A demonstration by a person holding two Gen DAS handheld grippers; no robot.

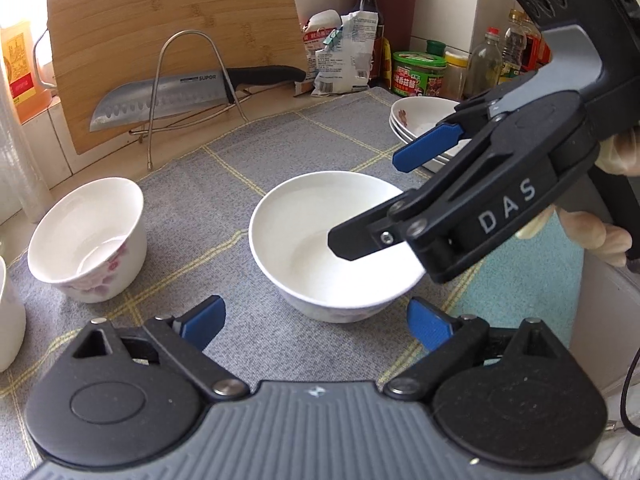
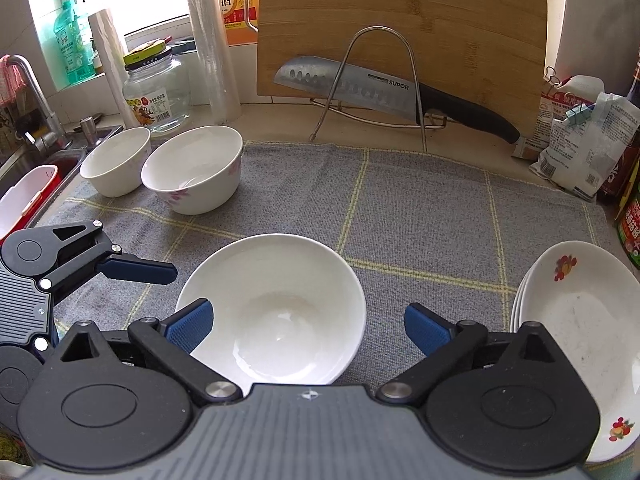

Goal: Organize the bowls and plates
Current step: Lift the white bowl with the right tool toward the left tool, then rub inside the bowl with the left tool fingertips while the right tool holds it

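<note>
Nearest, left gripper [image 1: 316, 324] spread wide, blue pads on either side of empty air just short of a plain white round ceramic bowl [image 1: 332, 240], touching nothing. Right gripper [image 2: 308, 328] likewise spread, its blue-padded fingers [image 2: 190, 326] flanking the same bowl's near rim without pressing on it; seen from the left wrist camera, one black finger reaching over the bowl's rim, the other raised above it. Bowl upright on a grey woven cloth mat [image 2: 420, 216] with yellow grid lines, mouth facing up, round with no long axis, glossy inside, faint pink print low on its outer wall, nothing in it. To its right, a stack of shallow white plates [image 2: 580, 320] with small red-and-orange flower prints, lying flat with a slight tilt toward the view, top plate showing faint smudges. Further back on the left, a taller white bowl with pink blossom print [image 2: 196, 172], leaning a little, empty, just beside a second plain white bowl [image 2: 116, 164] at the mat's edge near a steel sink [image 2: 48, 160]. Beyond the mat, a steel-bladed knife with black handle [image 2: 384, 92] in a wire rack [image 2: 380, 80], long axis running left to right, handle to the right in the right wrist view, before a bamboo cutting board [image 2: 440, 20] leaning upright on the wall. Clear glass jar with yellow lid [image 2: 156, 88] near the sink, appearing empty.
</note>
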